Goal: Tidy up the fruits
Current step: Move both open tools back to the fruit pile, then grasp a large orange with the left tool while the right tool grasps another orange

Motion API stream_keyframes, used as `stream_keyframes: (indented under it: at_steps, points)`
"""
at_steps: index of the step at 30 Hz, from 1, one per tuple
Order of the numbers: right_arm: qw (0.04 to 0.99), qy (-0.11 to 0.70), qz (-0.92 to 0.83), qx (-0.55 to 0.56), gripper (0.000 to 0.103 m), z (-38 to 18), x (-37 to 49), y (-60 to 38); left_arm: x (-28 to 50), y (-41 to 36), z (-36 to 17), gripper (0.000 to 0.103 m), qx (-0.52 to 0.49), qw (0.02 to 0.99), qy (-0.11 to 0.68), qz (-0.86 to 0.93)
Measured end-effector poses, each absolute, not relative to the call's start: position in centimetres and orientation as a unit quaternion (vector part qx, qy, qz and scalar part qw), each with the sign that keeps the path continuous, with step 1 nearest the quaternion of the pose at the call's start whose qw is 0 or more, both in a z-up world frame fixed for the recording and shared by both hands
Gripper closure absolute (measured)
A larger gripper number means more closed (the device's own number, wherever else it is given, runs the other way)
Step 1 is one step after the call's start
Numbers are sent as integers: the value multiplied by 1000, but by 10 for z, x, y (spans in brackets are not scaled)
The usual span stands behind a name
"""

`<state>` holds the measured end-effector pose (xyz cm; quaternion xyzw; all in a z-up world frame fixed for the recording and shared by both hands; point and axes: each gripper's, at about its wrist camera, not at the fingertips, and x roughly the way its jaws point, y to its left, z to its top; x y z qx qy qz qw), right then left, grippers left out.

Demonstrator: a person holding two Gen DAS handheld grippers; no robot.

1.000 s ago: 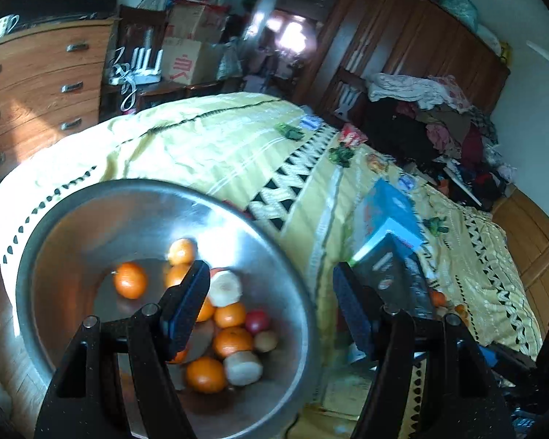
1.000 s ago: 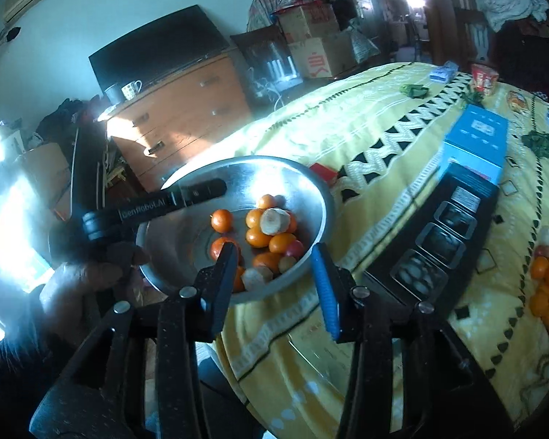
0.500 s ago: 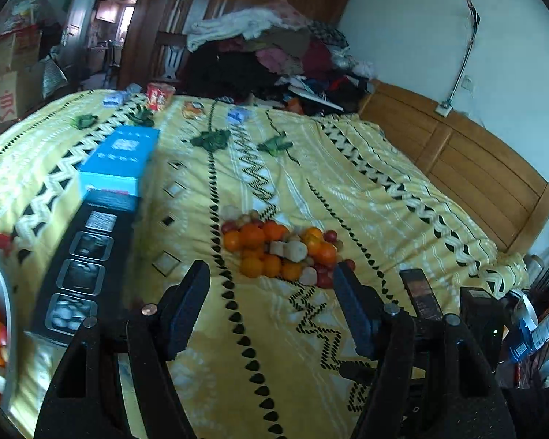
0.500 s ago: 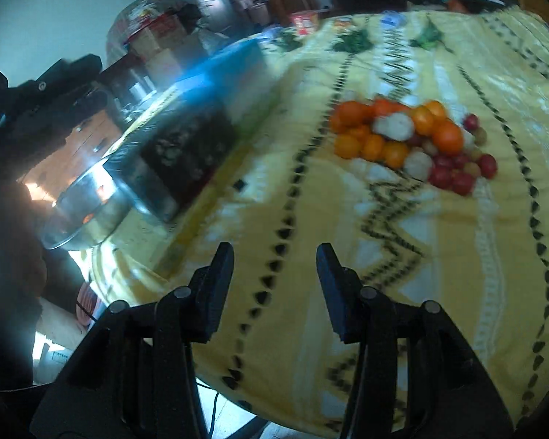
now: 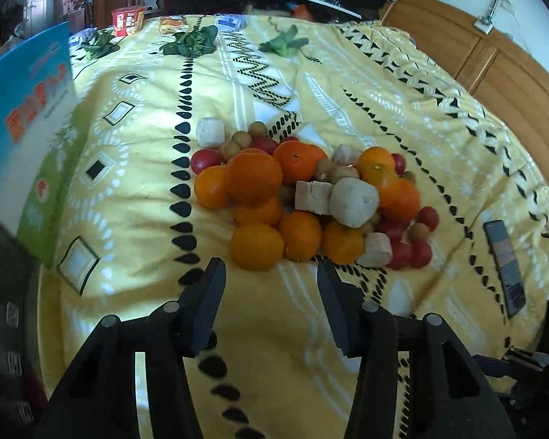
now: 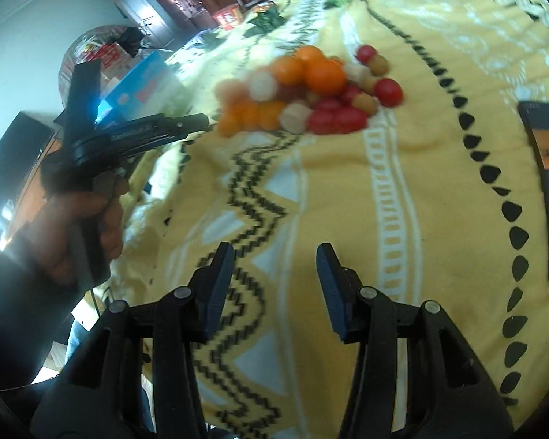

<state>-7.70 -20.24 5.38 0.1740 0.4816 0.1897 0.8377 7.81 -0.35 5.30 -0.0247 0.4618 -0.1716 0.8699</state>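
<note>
The left gripper [image 5: 271, 289] is hovering just before the fruit pile [image 5: 307, 197], its empty fingers closing; the right gripper [image 6: 274, 278] is hanging farther from the pile, partly open and empty.

your bedspread [image 5: 128, 197] is soft matt cloth, yellow, lightly rumpled. on it the oranges [image 5: 254, 179] have a waxy, finely dimpled peel with a dull sheen; the red fruits [image 5: 417, 252] beside them look smooth and glossy, and the pale chunks [image 5: 353, 197] look dry and chalky. the blue box [image 5: 25, 109] at your left is printed card, slightly shiny. the phone [image 5: 505, 256] at your right has a glossy screen. far right, the headboard [image 5: 494, 58] is varnished wood. your gripper fingers [image 5: 205, 307] look like matt black plastic.
</note>
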Motion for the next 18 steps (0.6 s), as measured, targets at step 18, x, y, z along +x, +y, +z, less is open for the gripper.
stream_keyframes:
  at_steps: [18]
  points:
    - [841, 477, 178, 183, 55, 43, -58, -227, 103, -3, 27, 64, -47, 869, 462, -171]
